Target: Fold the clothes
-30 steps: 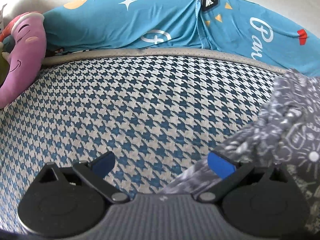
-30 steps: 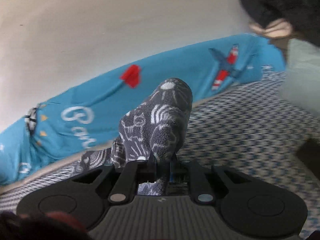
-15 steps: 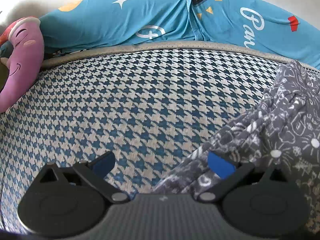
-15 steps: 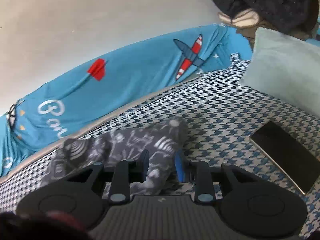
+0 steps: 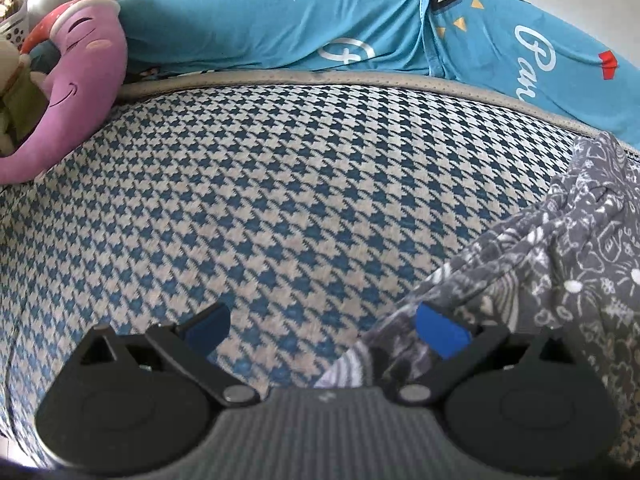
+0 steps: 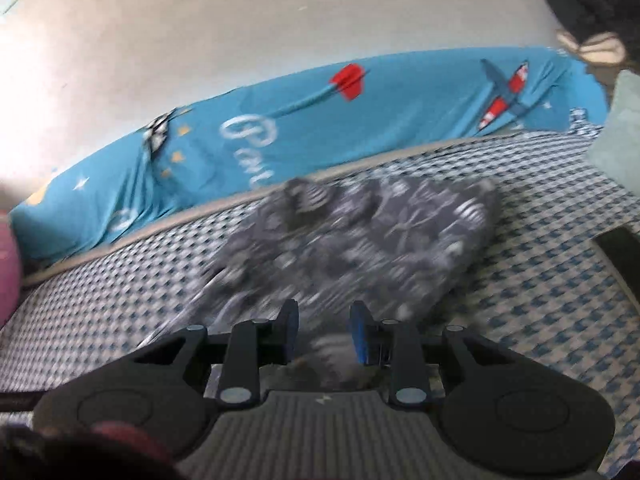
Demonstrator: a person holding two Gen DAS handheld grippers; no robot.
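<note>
Faintly, "Par" on blue cover (image 5: 536, 56)

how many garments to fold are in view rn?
1: the grey patterned garment, crumpled on the houndstooth bed cover, just ahead of the right gripper and at the left gripper's right finger. Others may lie out of frame.

Left gripper (image 5: 322, 328): fingers spread wide, nothing between the blue pads, held low and level. Right gripper (image 6: 324, 330): fingers parted with a narrower gap, not clamped on anything; this view is motion-blurred.
</note>
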